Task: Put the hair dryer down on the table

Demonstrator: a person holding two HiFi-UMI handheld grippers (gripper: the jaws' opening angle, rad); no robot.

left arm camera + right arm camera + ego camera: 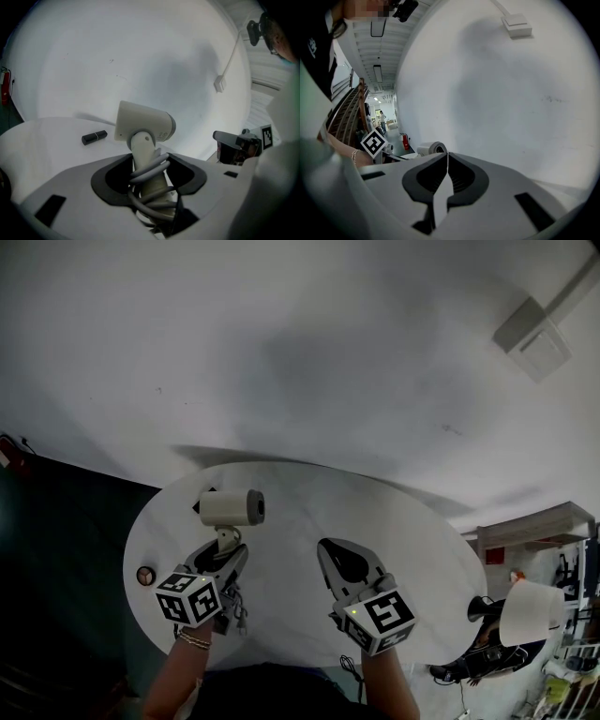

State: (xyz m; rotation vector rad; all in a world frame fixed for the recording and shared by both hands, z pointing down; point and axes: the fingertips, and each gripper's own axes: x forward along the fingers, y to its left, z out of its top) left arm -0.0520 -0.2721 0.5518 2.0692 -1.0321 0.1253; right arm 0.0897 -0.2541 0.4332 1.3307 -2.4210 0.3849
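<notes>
Set-down not yet done: left gripper (227,557) clamps the hair dryer (232,508) by its cord-wrapped handle over the round table (300,507); right gripper (345,563), right of the dryer, closed, empty. Next: lower gently, release

Hair dryer (232,508) is over the left half of the counter (300,486), barrel crosswise, handle pointing down and toward the near edge. Contact with the counter cannot be confirmed. Left claw (228,547) is directly below and nearer than the hair dryer, jaws closed on its handle. Cord (150,169) is wound round that handle, inside the grip. Right claw (330,549) is to the right of the hair dryer, well apart, jaws together with nothing between. Small cylinder (94,137) lies on the counter left of the hair dryer, apart from it. Wall box (532,337) is mounted far right of and behind the hair dryer.
</notes>
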